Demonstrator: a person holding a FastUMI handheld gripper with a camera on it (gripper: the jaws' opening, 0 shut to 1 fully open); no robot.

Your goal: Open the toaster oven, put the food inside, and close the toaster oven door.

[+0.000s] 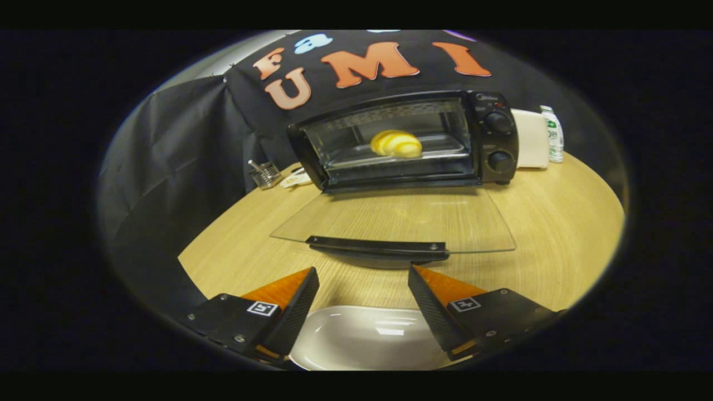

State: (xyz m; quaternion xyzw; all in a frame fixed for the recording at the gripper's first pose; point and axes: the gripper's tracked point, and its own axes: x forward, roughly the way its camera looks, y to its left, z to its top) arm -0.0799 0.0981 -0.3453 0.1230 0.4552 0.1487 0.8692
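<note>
One croissant (396,143) sits inside the toaster oven (406,139), well beyond the spread, empty gripper (363,289).

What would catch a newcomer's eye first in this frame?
The toaster oven beyond the fingers, its glass door folded down flat over the wooden table, with a yellow croissant on the tray inside. Nearer, the gripper is open and holds nothing, its fingers just short of the door's handle, with an empty white dish below them.
</note>
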